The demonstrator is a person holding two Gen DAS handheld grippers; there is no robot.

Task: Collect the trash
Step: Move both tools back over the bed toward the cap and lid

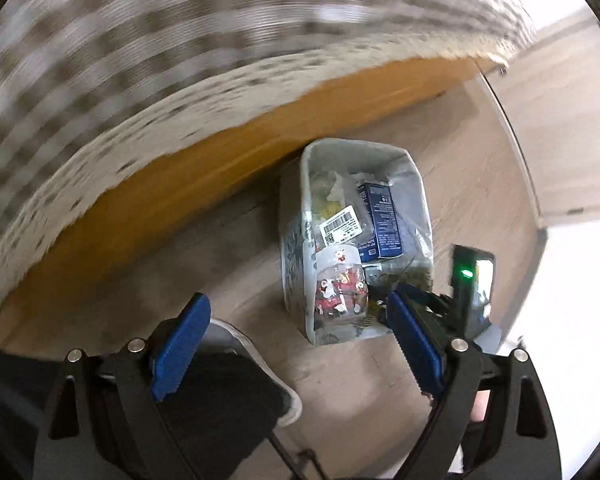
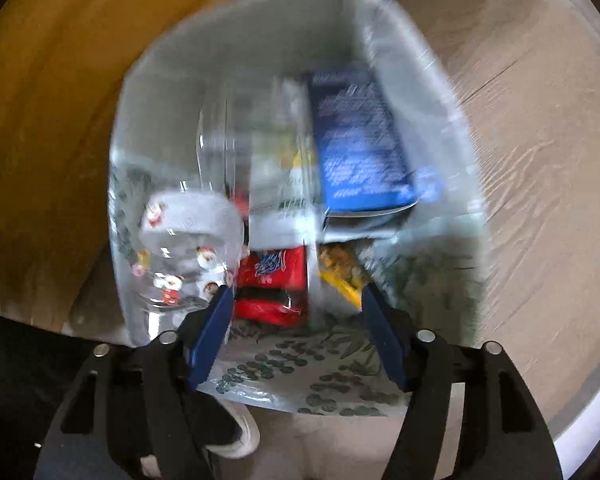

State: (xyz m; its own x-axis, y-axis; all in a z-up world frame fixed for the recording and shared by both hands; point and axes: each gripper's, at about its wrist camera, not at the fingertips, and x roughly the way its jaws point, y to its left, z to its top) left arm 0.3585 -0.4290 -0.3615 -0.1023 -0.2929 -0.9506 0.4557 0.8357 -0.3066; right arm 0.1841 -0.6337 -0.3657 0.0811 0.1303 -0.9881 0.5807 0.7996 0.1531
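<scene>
The floor (image 1: 440,152) of pale wood fills the lower and right part of both views, and a bed with an orange-brown side board (image 1: 220,160) and a checked cover (image 1: 180,40) sweeps across the upper left of the left wrist view. Against that board, in the middle of the frame, stands one trash bin (image 1: 306,184) lined with a clear printed bag (image 2: 300,360). The trash lies inside it: one dark blue box (image 2: 360,140) at upper right, one clear cup printed with small red figures (image 2: 180,248) at lower left, one red wrapper (image 2: 272,292) in the middle, one yellow packet (image 2: 340,276) beside it, and one white barcode label (image 1: 342,226).

The right tongs (image 2: 296,320) point down into the bin mouth with their jaws apart and nothing between the pads; the red wrapper sits just beyond them, seemingly dropped. The left tongs (image 1: 300,336) stand wide open and empty at the lower edge of their view, beside the bin.

The step looks like a release into the bin. To do it well, keep the tips inside the rim until the piece lies clear, then lift straight up so the loose liner is not snagged
</scene>
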